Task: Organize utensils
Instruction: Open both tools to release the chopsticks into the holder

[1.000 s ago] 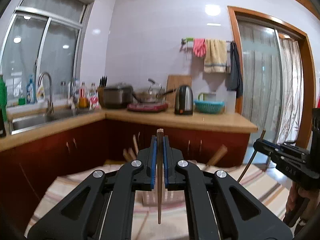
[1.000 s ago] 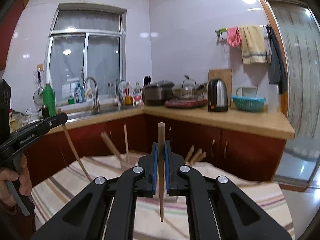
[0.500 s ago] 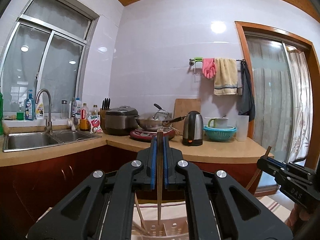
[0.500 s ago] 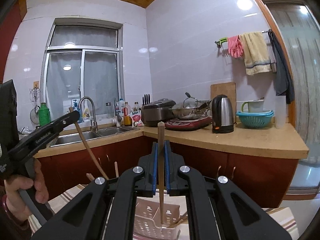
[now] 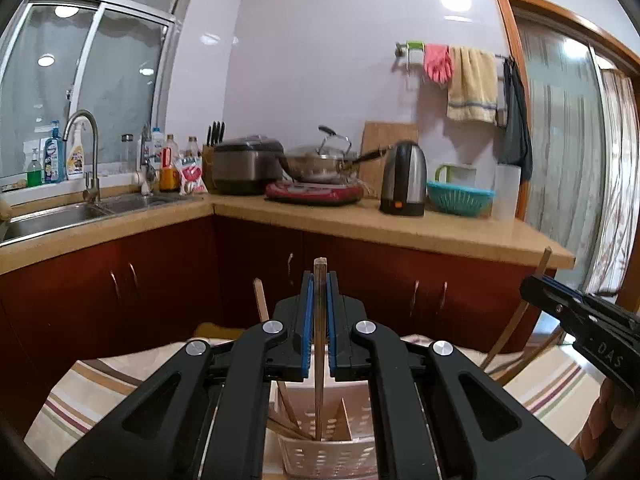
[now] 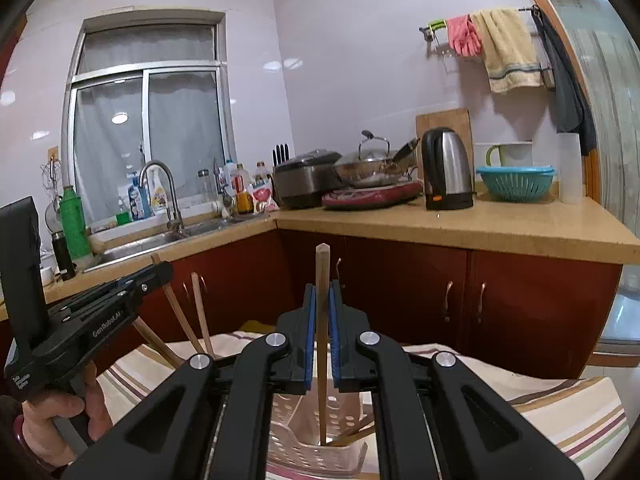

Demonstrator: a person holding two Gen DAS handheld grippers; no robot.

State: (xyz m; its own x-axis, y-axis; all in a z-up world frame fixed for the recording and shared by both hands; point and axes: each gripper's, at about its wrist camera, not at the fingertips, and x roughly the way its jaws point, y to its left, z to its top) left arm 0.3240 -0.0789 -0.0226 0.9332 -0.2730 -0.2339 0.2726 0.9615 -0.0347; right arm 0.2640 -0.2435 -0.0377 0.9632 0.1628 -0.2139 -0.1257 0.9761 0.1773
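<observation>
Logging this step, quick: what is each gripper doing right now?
Left gripper: closed on a chopstick over the white utensil basket.
Right gripper: closed on another chopstick.

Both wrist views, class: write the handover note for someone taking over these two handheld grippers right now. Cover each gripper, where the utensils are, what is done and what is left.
Left gripper: shut on a wooden chopstick, upright, lower tip inside the white slotted holder.
Right gripper: shut on a second chopstick, upright, tip down in the same holder.
Holder: on the striped cloth; several chopsticks already lean in it.
Done: those loaded, both held ones lined up over the holder.
Left: probably lower slightly, open both grippers, and check for any utensils out of view.
</observation>
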